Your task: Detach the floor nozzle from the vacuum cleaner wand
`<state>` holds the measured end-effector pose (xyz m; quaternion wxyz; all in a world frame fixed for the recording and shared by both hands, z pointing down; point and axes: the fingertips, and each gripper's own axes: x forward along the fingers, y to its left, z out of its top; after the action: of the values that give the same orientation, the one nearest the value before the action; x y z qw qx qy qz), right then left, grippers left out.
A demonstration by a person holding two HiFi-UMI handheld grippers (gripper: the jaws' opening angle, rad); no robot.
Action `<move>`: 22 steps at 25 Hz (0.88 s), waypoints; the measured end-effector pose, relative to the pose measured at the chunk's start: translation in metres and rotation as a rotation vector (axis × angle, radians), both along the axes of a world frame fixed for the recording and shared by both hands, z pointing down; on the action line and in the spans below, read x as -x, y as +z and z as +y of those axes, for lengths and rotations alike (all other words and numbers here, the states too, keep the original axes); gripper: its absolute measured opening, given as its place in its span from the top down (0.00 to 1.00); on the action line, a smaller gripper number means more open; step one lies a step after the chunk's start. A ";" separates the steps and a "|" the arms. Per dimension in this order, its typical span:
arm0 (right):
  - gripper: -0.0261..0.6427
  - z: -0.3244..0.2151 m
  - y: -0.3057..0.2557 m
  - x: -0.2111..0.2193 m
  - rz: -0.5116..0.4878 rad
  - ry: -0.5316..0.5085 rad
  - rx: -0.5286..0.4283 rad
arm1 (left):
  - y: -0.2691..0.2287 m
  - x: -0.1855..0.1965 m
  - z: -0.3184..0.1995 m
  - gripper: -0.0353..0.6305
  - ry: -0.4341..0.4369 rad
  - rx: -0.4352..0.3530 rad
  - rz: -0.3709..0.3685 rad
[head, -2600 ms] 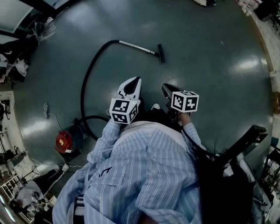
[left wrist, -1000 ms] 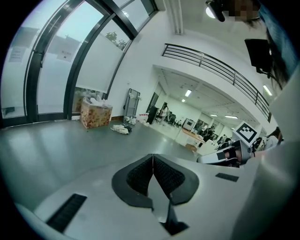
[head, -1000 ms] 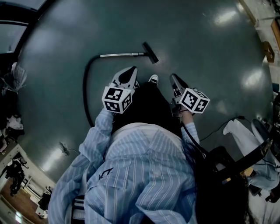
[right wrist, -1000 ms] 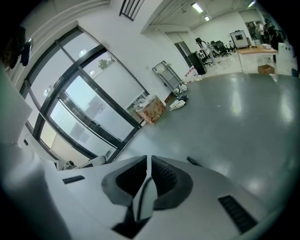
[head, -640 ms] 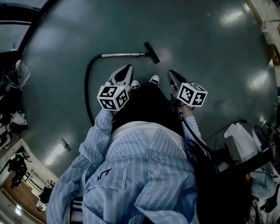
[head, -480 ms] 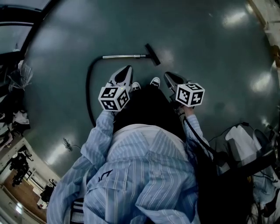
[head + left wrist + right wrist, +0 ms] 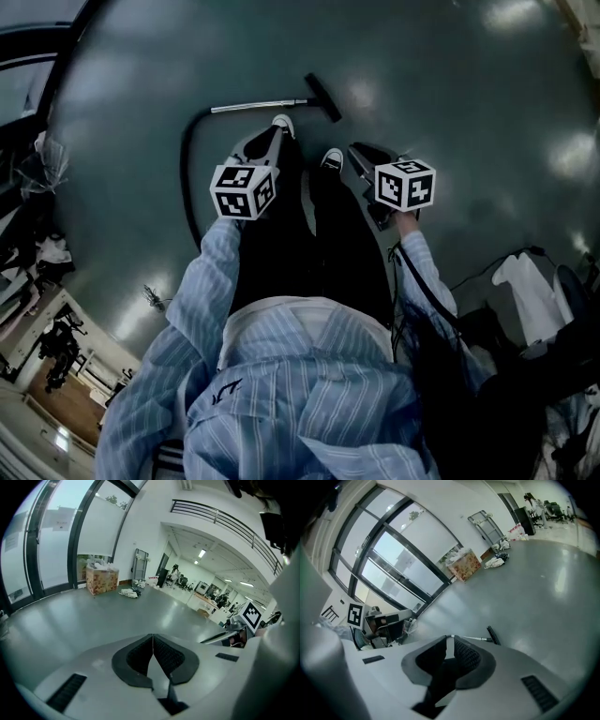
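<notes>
While both grippers are held out in front of the person's body, each has its jaws pressed together, pad against pad. The left gripper (image 7: pixel 265 142) and the right gripper (image 7: pixel 361 156) both slant down toward the floor, one on each side of the person's dark-trousered legs. Striped shirt sleeves (image 7: pixel 211 281) lead to the hands behind the marker cubes.

Just beyond the gripper tips, the head view shows two white-toed shoes (image 7: pixel 282 123) on the floor. Farther out, apart from both grippers, lies the floor nozzle (image 7: pixel 322 97), a short black bar. It is still joined to the metal wand (image 7: pixel 258 106), which lies flat and runs leftward. From the wand's far end a black hose (image 7: pixel 187 169) curves back toward the person.

Seen from the right gripper view, the nozzle shows just past the closed jaw tips, on the floor some way off. The left gripper view shows only open floor beyond its closed jaws.

Underfoot is a smooth grey-green floor (image 7: pixel 450 84) with glossy light reflections. At the far side of the hall stand tall windows (image 7: pixel 51 541), a patterned cardboard box (image 7: pixel 101 581) and an upper balcony railing (image 7: pixel 225 520).
</notes>
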<state>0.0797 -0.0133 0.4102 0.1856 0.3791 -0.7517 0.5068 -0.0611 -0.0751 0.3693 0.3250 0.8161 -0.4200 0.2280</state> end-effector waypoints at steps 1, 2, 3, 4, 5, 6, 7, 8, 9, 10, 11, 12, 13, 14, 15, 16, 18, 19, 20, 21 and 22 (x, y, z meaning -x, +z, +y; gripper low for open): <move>0.91 -0.003 0.010 0.000 0.009 -0.018 0.005 | 0.011 0.000 -0.005 0.94 0.011 0.005 -0.005; 0.90 -0.005 0.020 0.002 0.016 -0.044 0.008 | 0.023 0.000 -0.009 0.94 0.024 0.015 -0.012; 0.86 -0.006 0.031 0.005 0.022 -0.072 0.010 | 0.037 0.000 -0.012 0.94 0.042 0.029 -0.019; 0.80 -0.007 0.041 0.007 0.028 -0.095 0.011 | 0.051 -0.001 -0.014 0.94 0.063 0.044 -0.026; 0.77 -0.009 0.050 0.010 0.034 -0.110 0.011 | 0.063 -0.003 -0.015 0.94 0.087 0.058 -0.029; 0.74 -0.012 0.059 0.012 0.043 -0.118 0.009 | 0.074 -0.005 -0.018 0.94 0.114 0.068 -0.029; 0.71 -0.017 0.070 0.015 0.055 -0.124 0.006 | 0.086 -0.007 -0.022 0.94 0.139 0.075 -0.025; 0.69 -0.024 0.085 0.017 0.070 -0.131 0.003 | 0.101 -0.008 -0.029 0.94 0.161 0.080 -0.022; 0.68 -0.032 0.104 0.020 0.088 -0.141 0.003 | 0.118 -0.008 -0.037 0.94 0.179 0.084 -0.021; 0.67 -0.040 0.125 0.023 0.108 -0.152 0.005 | 0.138 -0.008 -0.045 0.94 0.193 0.088 -0.025; 0.67 -0.048 0.147 0.025 0.126 -0.162 0.011 | 0.158 -0.007 -0.053 0.94 0.206 0.093 -0.030; 0.67 -0.057 0.169 0.028 0.144 -0.168 0.017 | 0.178 -0.006 -0.060 0.94 0.220 0.102 -0.035; 0.67 -0.065 0.189 0.030 0.160 -0.170 0.024 | 0.197 -0.006 -0.066 0.94 0.234 0.113 -0.039; 0.66 -0.073 0.208 0.033 0.175 -0.167 0.031 | 0.215 -0.005 -0.072 0.93 0.249 0.127 -0.043; 0.66 -0.081 0.227 0.035 0.189 -0.160 0.038 | 0.233 -0.005 -0.075 0.93 0.265 0.143 -0.048; 0.66 -0.087 0.246 0.036 0.203 -0.149 0.047 | 0.250 -0.004 -0.077 0.93 0.285 0.158 -0.054; 0.66 -0.095 0.284 0.036 0.234 -0.121 0.074 | 0.285 -0.005 -0.078 0.93 0.329 0.183 -0.067; 0.66 -0.098 0.304 0.035 0.250 -0.106 0.091 | 0.301 -0.005 -0.078 0.93 0.351 0.193 -0.073; 0.66 -0.100 0.323 0.034 0.266 -0.092 0.110 | 0.317 -0.005 -0.078 0.93 0.370 0.202 -0.079; 0.66 -0.100 0.343 0.033 0.282 -0.085 0.127 | 0.332 -0.005 -0.079 0.93 0.386 0.212 -0.083; 0.66 -0.099 0.361 0.031 0.299 -0.085 0.142 | 0.347 -0.005 -0.079 0.93 0.397 0.221 -0.086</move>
<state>0.0482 -0.1127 0.7715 0.3431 0.4039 -0.6933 0.4884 -0.0564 -0.1539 0.7161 0.3428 0.8317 -0.2370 0.3668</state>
